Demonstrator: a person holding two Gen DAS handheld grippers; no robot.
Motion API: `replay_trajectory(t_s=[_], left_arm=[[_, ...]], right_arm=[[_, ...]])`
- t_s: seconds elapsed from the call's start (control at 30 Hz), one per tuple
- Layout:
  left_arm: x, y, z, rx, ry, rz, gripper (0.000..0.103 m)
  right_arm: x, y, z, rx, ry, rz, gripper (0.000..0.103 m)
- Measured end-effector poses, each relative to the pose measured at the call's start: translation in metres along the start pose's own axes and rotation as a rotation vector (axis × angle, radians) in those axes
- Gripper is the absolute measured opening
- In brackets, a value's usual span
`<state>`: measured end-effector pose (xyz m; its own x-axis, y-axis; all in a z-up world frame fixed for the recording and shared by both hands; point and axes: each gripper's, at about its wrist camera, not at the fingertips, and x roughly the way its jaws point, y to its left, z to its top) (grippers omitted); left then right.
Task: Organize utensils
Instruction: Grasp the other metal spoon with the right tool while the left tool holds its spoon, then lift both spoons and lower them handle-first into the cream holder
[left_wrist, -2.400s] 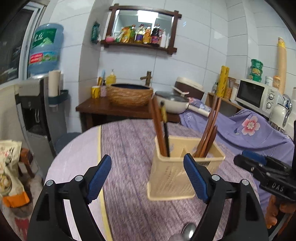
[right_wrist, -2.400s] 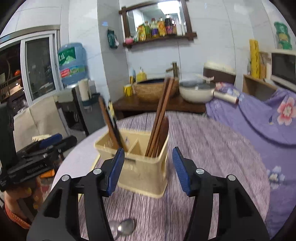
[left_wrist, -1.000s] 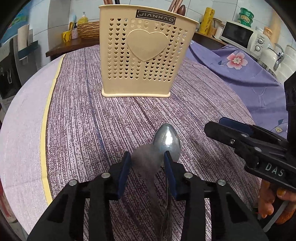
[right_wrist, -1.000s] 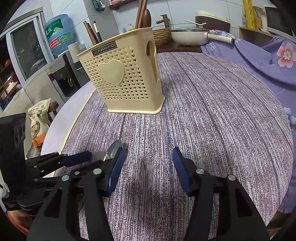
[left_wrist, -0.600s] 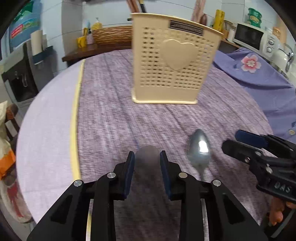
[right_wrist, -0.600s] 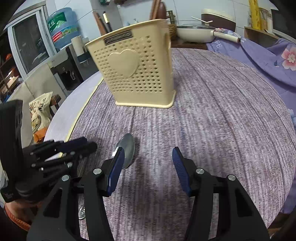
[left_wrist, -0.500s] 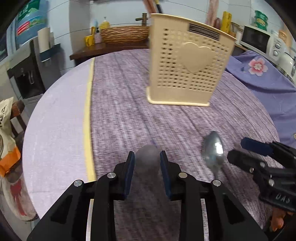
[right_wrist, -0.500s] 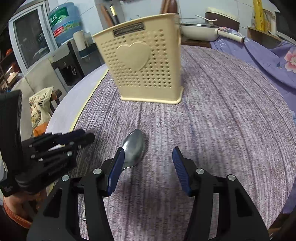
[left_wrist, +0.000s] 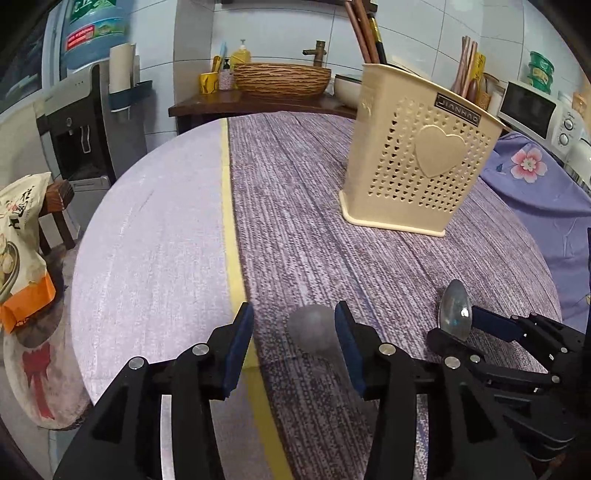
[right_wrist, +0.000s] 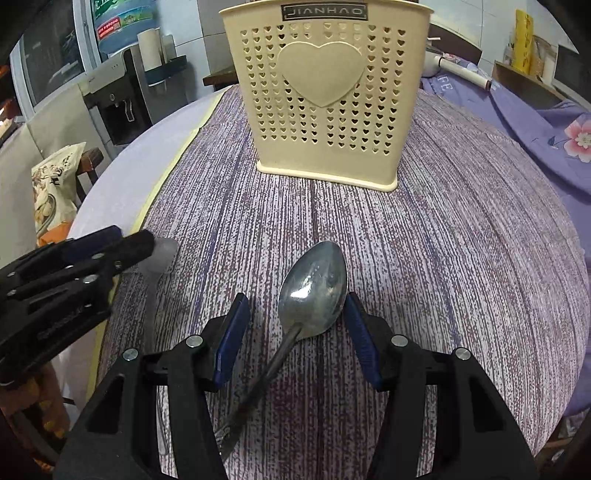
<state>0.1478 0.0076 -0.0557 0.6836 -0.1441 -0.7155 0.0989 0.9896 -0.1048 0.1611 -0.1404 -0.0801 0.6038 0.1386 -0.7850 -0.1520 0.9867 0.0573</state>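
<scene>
A cream plastic utensil holder (left_wrist: 417, 166) (right_wrist: 325, 99) with a heart on its side stands on the round table's purple striped cloth (left_wrist: 295, 203), with chopsticks (left_wrist: 365, 33) sticking out. My left gripper (left_wrist: 293, 343) is opening. A blurred grey spoon (left_wrist: 314, 328) sits between its fingers, close to the right pad and clear of the left one. The right wrist view shows that left gripper (right_wrist: 125, 242) at the left edge with the pale spoon (right_wrist: 162, 254). My right gripper (right_wrist: 297, 332) stands open around the bowl of a shiny steel spoon (right_wrist: 314, 291) that lies on the cloth.
A yellow band (left_wrist: 231, 221) splits the cloth from a pale lilac part on the left. Past the table's left edge stand a water dispenser (left_wrist: 81, 122) and a snack bag (left_wrist: 18, 251). A wicker basket (left_wrist: 280, 79) and a microwave (left_wrist: 532, 110) are behind.
The left jaws, shut on the grey spoon before, have spread apart, and that gripper has slid left. The right gripper has moved over the steel spoon, so its bowl is between the fingers.
</scene>
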Motion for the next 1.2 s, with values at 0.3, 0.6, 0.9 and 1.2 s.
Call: replay_trajectory(t_s=[0.3, 0.6, 0.9, 1.2], left_arm=[[-0.002, 0.000, -0.011, -0.006, 0.021, -0.024, 0.045], [0.010, -0.020, -0.008, 0.045, 0.056, -0.030, 0.045], [0.018, -0.018, -0.003, 0.003, 0.081, -0.028, 0.045], [0.024, -0.034, 0.000, 0.066, 0.094, 0.032, 0.040]], right_arm=[[0.008, 0.009, 0.009, -0.049, -0.009, -0.027, 0.038], [-0.006, -0.021, 0.014, 0.001, -0.059, 0.051, 0.038], [-0.041, -0.041, 0.018, -0.009, -0.171, 0.081, 0.038], [-0.051, -0.045, 0.016, -0.017, -0.190, 0.110, 0.038]])
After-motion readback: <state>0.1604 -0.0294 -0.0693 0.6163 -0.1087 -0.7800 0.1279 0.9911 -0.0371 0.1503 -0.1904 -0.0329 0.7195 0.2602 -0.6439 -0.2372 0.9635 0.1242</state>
